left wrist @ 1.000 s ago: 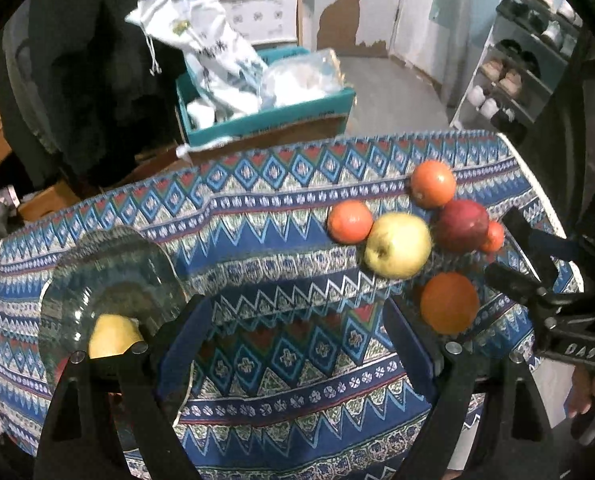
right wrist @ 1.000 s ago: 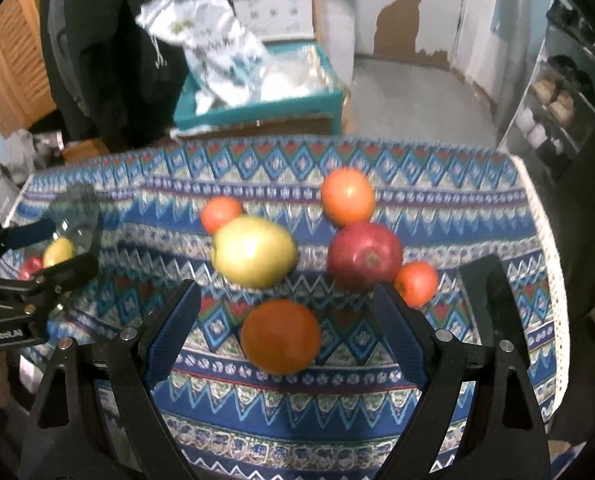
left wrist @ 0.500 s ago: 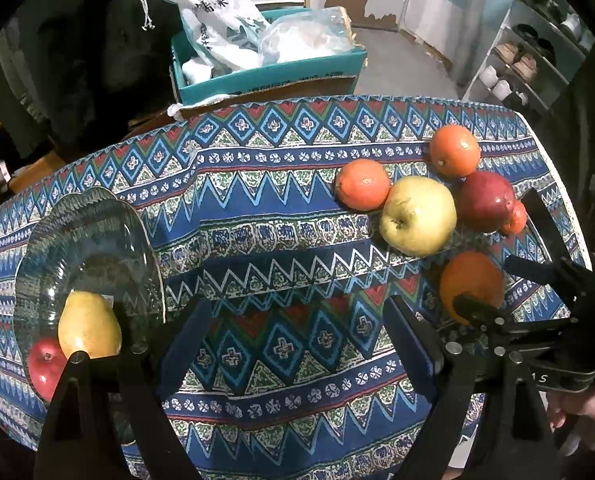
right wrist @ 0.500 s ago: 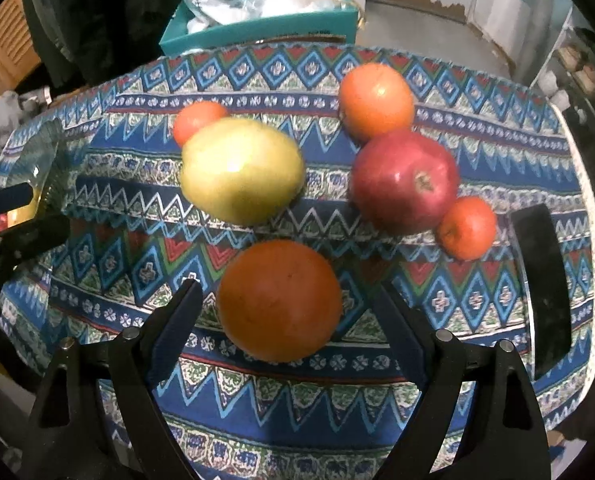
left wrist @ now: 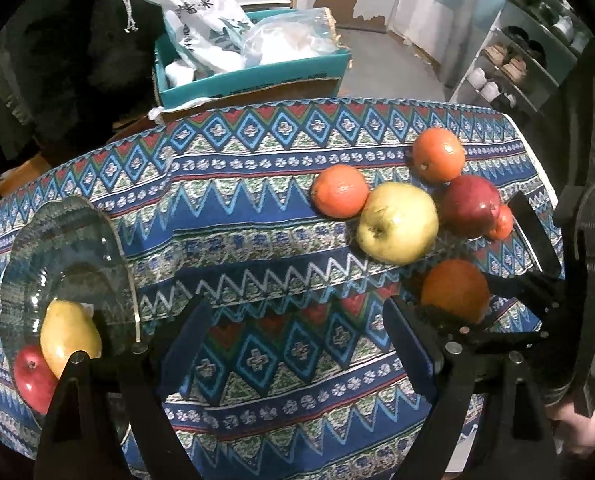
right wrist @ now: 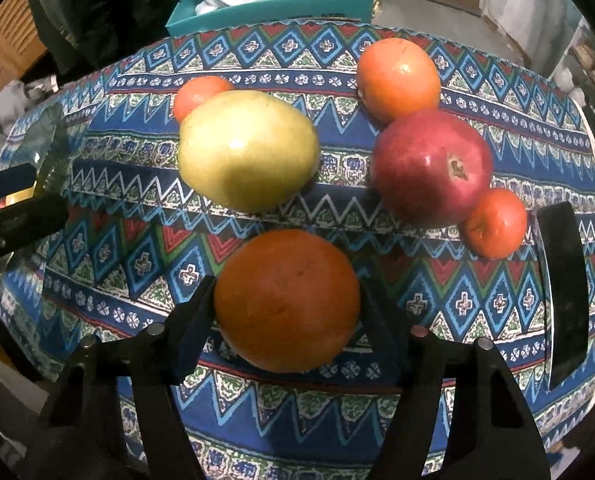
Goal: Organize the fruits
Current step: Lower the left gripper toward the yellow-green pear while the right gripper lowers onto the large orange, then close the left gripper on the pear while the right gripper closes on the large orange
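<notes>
Six fruits lie in a loose cluster on the blue, red and green zigzag-patterned tablecloth [right wrist: 257,412]; nearest the right gripper [right wrist: 285,304] is a large round orange [right wrist: 287,300], dull-skinned and faintly dimpled, resting on the cloth; the gripper's two black fingers [right wrist: 191,328] have just been closing, and their pads now press the orange's left and right flanks; just beyond it sits a big yellow-green apple [right wrist: 247,150], smooth and glossy, with a small orange tangerine [right wrist: 197,94] half hidden behind it; to the right a dark red apple [right wrist: 431,166], its stem pit showing, touches a larger orange fruit [right wrist: 397,76] at the back and a small red-orange fruit [right wrist: 495,222] at the front; a flat black strip [right wrist: 559,292] lies on the cloth near the right edge; no fruit stands between the pads and the orange, though the yellow-green apple crowds close behind it.

Toward the left side of the cloth stands a clear glass bowl [left wrist: 37,240] holding a yellow pear-shaped fruit [left wrist: 69,338] and a red apple [left wrist: 31,376], touching each other; the left gripper [left wrist: 293,340] hangs over bare cloth beside the bowl, its fingers spread wide with nothing between them; behind the table a teal cardboard box [left wrist: 257,80] holds white plastic bags [left wrist: 205,24]; a white shoe rack [left wrist: 525,56] stands at the far right.
</notes>
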